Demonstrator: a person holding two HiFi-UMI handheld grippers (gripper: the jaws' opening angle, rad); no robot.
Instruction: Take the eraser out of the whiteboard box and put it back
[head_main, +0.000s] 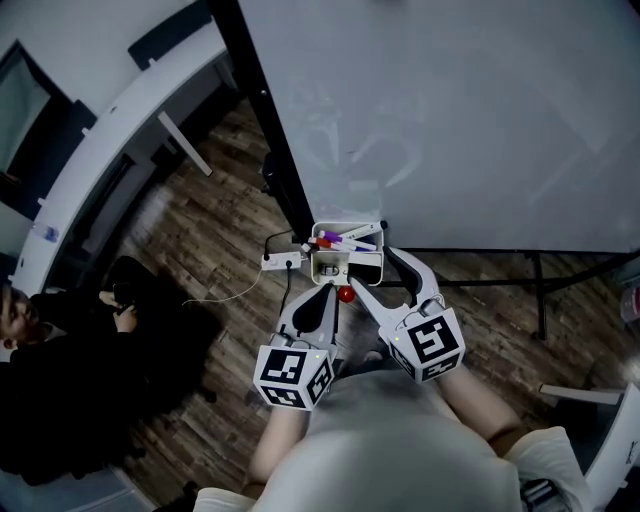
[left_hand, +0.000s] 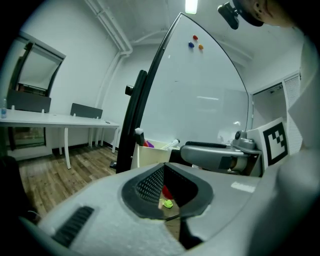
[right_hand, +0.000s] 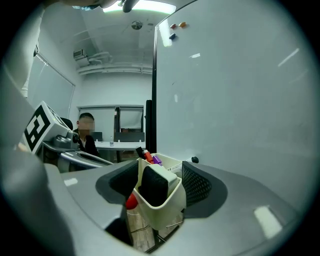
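A cream whiteboard box (head_main: 334, 266) hangs at the whiteboard's lower left corner, with red and purple markers (head_main: 345, 240) lying in it. In the right gripper view the black eraser (right_hand: 154, 186) stands inside the box (right_hand: 161, 216), close to its near wall. My right gripper (right_hand: 157, 189) is open and its jaws straddle the box, with the pads (right_hand: 196, 184) clear of the walls. Seen from the head, the right gripper (head_main: 368, 268) reaches the box from below. My left gripper (head_main: 325, 291) is shut and empty just below the box, its tips (left_hand: 167, 196) pointing past it.
A small red ball (head_main: 345, 294) sits under the box, between the two grippers. The whiteboard (head_main: 450, 120) stands on a black frame (head_main: 250, 90) with feet on the wood floor. A power strip (head_main: 282, 260) lies nearby. A seated person (head_main: 60, 340) and a white desk (head_main: 110, 130) are at left.
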